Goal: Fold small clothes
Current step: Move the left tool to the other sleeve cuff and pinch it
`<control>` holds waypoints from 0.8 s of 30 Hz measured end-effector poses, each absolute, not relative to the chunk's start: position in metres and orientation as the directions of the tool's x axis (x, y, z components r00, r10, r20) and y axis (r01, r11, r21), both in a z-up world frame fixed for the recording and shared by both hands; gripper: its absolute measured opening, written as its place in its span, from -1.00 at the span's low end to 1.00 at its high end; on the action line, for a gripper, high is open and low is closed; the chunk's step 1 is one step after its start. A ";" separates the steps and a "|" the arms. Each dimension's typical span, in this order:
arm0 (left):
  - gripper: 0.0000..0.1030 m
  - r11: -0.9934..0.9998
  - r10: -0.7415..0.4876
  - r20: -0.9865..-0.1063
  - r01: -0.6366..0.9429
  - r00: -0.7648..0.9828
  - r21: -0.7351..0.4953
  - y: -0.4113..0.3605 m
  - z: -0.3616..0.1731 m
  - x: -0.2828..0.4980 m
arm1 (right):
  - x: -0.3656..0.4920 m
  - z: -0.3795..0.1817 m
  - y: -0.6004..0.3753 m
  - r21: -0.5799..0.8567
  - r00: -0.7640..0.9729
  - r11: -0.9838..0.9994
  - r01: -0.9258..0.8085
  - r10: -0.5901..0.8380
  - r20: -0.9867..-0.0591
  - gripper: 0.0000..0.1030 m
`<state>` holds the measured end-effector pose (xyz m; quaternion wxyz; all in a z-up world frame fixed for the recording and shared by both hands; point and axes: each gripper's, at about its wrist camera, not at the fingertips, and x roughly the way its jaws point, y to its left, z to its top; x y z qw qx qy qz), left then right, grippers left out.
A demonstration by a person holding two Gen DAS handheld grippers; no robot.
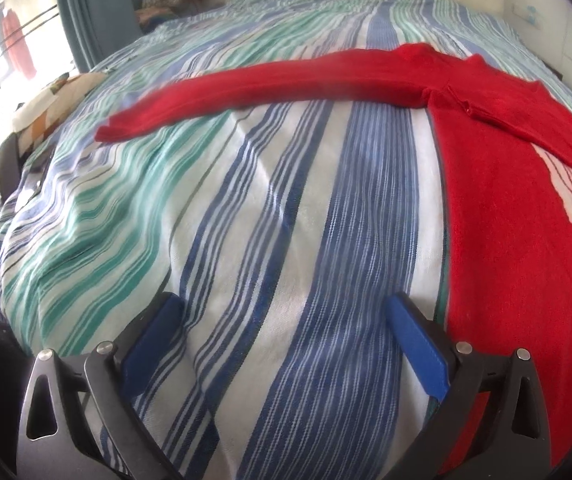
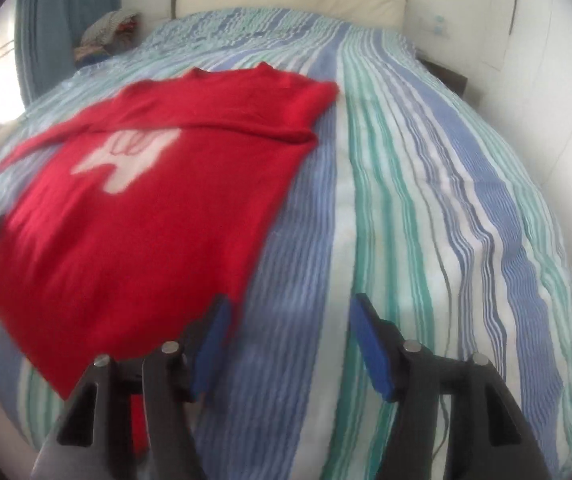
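Lying flat: red sweater (image 2: 133,216), one sleeve folded.

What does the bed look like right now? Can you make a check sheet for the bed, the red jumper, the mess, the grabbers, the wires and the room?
Surface: striped bedspread, rumpled.
Job's things: red jumper lying flat, white design up; one sleeve stretched out sideways, the other folded across the chest.
Clutter: pile of clothes at the bed's far corner.
Grippers: left gripper open, empty, above bedspread beside the jumper; right gripper open, empty, at the jumper's edge.
Cables: nothing seen.
Surroundings: headboard, blue curtain, bright window.
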<state>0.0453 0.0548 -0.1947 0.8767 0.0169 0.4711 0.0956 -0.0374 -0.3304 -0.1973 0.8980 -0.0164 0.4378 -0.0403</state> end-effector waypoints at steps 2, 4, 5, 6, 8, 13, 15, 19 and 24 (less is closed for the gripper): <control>0.98 0.982 0.176 -0.828 -0.153 0.533 0.110 0.057 -0.194 0.044 | -0.041 -0.208 -0.350 0.038 0.610 0.991 0.128 -0.049 -0.791 0.24; 0.98 0.983 0.165 -0.833 -0.158 0.528 0.094 0.058 -0.191 0.043 | -0.038 -0.204 -0.357 0.087 0.614 0.983 0.163 -0.032 -0.789 0.36; 0.98 0.985 0.150 -0.836 -0.157 0.528 0.077 0.059 -0.190 0.044 | -0.036 -0.204 -0.358 0.076 0.612 0.983 0.168 -0.044 -0.789 0.38; 0.99 0.987 0.125 -0.841 -0.155 0.526 0.050 0.060 -0.188 0.044 | -0.035 -0.205 -0.358 0.065 0.613 0.983 0.170 -0.054 -0.788 0.44; 0.98 0.989 0.053 -0.848 -0.147 0.527 -0.030 0.067 -0.180 0.047 | -0.035 -0.212 -0.358 0.059 0.620 0.983 0.172 -0.061 -0.782 0.50; 0.98 0.963 -0.038 -0.812 -0.195 0.583 -0.186 0.113 -0.134 0.083 | -0.033 -0.214 -0.356 0.052 0.627 0.981 0.185 -0.077 -0.775 0.59; 0.98 0.952 -0.018 -0.789 -0.230 0.614 -0.201 0.140 -0.110 0.105 | -0.033 -0.216 -0.358 0.059 0.630 0.981 0.186 -0.073 -0.773 0.61; 0.98 0.924 -0.054 -0.801 -0.274 0.596 -0.266 0.206 -0.091 0.151 | -0.032 -0.217 -0.357 0.059 0.632 0.981 0.186 -0.073 -0.771 0.65; 0.96 0.797 0.010 -0.893 -0.543 0.449 -0.265 0.293 -0.151 0.165 | -0.029 -0.219 -0.354 0.041 0.635 0.982 0.184 -0.087 -0.767 0.73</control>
